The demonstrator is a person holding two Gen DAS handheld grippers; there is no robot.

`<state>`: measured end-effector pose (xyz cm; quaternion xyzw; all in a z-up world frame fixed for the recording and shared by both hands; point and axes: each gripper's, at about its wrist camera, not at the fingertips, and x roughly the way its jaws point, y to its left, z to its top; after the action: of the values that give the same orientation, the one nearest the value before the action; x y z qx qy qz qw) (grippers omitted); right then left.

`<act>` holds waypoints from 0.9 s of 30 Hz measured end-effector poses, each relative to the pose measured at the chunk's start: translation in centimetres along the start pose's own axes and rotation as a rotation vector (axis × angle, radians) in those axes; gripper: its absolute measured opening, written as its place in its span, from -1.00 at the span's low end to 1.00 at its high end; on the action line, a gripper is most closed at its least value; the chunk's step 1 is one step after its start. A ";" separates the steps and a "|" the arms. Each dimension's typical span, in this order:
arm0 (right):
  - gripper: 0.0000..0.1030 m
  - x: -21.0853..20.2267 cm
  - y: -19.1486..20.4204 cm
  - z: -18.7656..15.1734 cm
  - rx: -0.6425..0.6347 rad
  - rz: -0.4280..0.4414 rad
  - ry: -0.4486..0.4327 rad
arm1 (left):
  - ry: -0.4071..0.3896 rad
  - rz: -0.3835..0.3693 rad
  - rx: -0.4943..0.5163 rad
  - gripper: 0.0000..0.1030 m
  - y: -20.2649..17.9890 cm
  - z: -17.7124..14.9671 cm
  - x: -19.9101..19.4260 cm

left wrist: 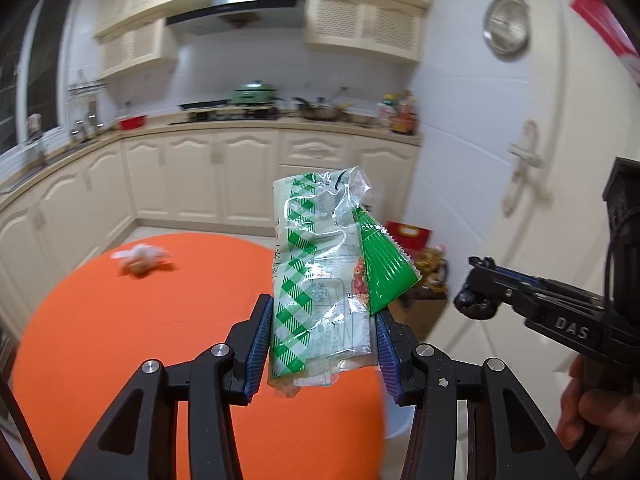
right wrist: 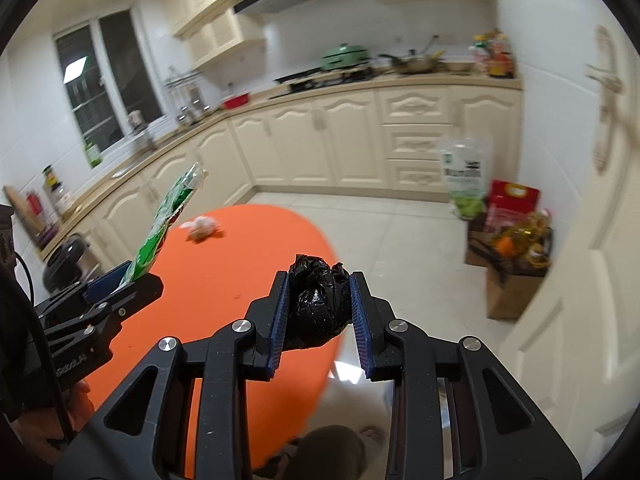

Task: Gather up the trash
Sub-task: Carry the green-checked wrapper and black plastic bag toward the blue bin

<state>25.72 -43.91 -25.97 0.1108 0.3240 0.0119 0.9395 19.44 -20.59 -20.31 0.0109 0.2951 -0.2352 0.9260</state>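
kitchen, wrapper (left wrist: 320,276) clamped in left tool (left wrist: 322,344)

Cream cabinets (right wrist: 352,136) run along two walls under a beige counter (left wrist: 224,124), with a range hood (left wrist: 236,12) above the stove. A dark window (right wrist: 104,80) reflects a ceiling light, the floor (right wrist: 400,232) has pale glossy tiles, and a white door (left wrist: 520,152) stands on the right.

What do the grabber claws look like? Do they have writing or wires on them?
Both grabbers, left gripper and right gripper, are black plastic with silver round bolts and ridged blue finger pads. The right one's side has white letters reading "DAS". A thin black cable runs along it.
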 end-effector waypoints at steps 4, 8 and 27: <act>-0.46 -0.7 -4.4 -0.8 0.050 -0.063 0.010 | 0.041 -0.075 0.036 -0.16 -2.1 0.2 1.9; -0.46 0.1 -9.0 -1.9 0.113 -0.113 0.044 | 0.113 -0.133 0.049 -0.16 -3.1 2.6 6.3; -0.46 13.4 -23.7 -9.7 0.386 -0.079 0.293 | 0.536 -0.173 0.136 -0.12 -9.8 2.4 28.4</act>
<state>29.21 -63.83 -46.68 0.2726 0.4573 -0.0711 0.8435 36.72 -41.92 -32.83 0.1095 0.5127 -0.3211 0.7887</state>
